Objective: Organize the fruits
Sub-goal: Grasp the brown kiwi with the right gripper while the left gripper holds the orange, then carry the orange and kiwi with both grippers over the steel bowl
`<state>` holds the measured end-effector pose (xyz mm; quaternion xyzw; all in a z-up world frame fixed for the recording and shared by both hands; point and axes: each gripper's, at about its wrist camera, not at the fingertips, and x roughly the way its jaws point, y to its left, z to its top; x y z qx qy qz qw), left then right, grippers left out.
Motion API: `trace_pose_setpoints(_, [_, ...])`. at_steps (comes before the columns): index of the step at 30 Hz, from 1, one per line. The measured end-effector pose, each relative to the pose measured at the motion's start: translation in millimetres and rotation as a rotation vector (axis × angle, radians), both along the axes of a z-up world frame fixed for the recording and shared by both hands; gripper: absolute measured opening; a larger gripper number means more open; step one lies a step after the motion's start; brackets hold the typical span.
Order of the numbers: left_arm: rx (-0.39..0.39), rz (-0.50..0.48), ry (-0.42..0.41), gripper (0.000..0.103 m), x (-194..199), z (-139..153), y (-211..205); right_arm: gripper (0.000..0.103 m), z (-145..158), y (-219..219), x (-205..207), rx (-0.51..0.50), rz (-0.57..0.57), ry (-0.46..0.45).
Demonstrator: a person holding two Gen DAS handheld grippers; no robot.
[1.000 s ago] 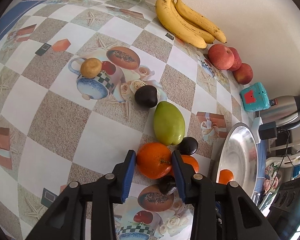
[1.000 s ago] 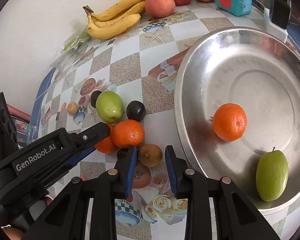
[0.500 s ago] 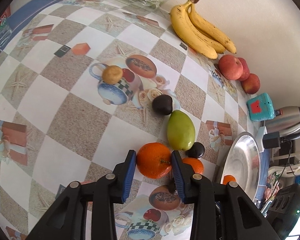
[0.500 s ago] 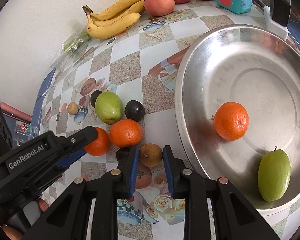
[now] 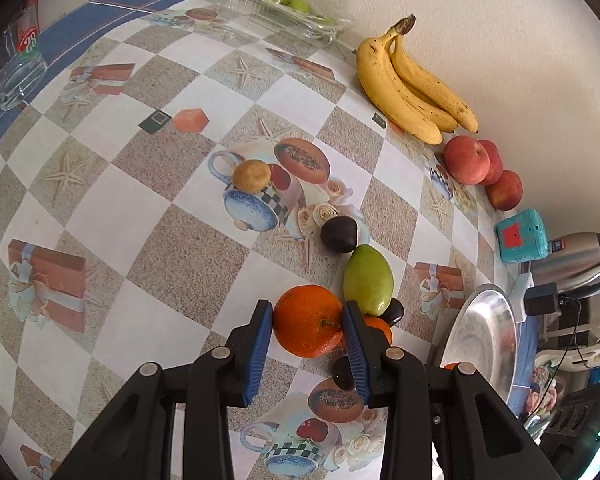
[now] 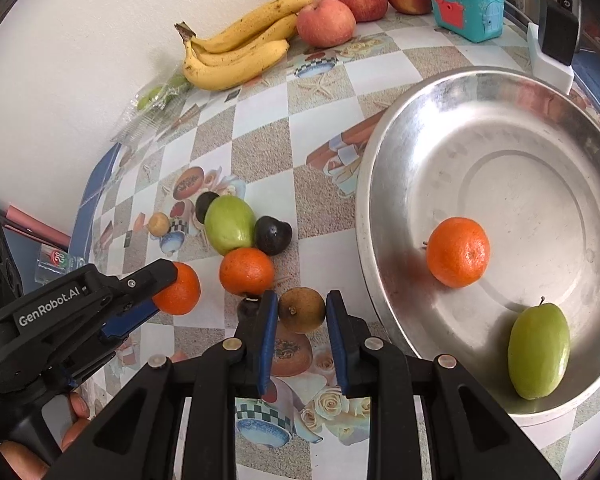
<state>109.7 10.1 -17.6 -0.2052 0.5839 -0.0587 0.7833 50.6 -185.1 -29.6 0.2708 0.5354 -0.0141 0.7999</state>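
My left gripper [image 5: 306, 318] is shut on an orange [image 5: 308, 321] and holds it above the table; it also shows in the right wrist view [image 6: 178, 289]. My right gripper [image 6: 302, 312] has its jaws close around a brown round fruit [image 6: 302, 310] on the table; contact is not clear. A second orange [image 6: 246, 271], a green mango [image 6: 229, 229] and a dark plum [image 6: 272, 235] lie nearby. The steel basin [image 6: 540, 168] at right holds an orange [image 6: 458, 251] and a green fruit [image 6: 538, 356].
Bananas [image 5: 412, 88], red apples [image 5: 470, 160] and a teal toy box [image 5: 522, 240] line the wall. A small potato-like fruit [image 5: 252, 176] and a dark avocado [image 5: 339, 234] lie mid-table. A glass [image 5: 14, 68] stands far left. A thermos [image 5: 580, 260] stands at right.
My left gripper has lifted the orange up and away from the fruit cluster. My right gripper has edged forward around the brown fruit.
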Motion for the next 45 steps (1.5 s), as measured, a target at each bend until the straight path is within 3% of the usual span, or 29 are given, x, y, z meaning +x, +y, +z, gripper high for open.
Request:
trace_pose_setpoints(10, [-0.004, 0.016, -0.052, 0.038, -1.4, 20.4, 6.5, 0.026, 37.6, -7.8, -8.9, -0.026, -0.023, -0.101])
trace_pose_setpoints(19, [0.016, -0.020, -0.080, 0.038, -7.3, 29.8, -7.8, 0.026, 34.4, -33.5, -13.2, -0.029, -0.093, -0.086])
trace_pose_setpoints(33, [0.055, -0.208, -0.106, 0.038, -25.8, 33.8, -77.7, 0.026, 35.4, -112.9, -42.1, -0.130, -0.315, -0.026])
trace_pose_setpoints(45, [0.075, -0.393, -0.138, 0.038, -52.8, 33.6, -144.6, 0.026, 50.1, -136.0, -59.1, -0.178, -0.357, -0.051])
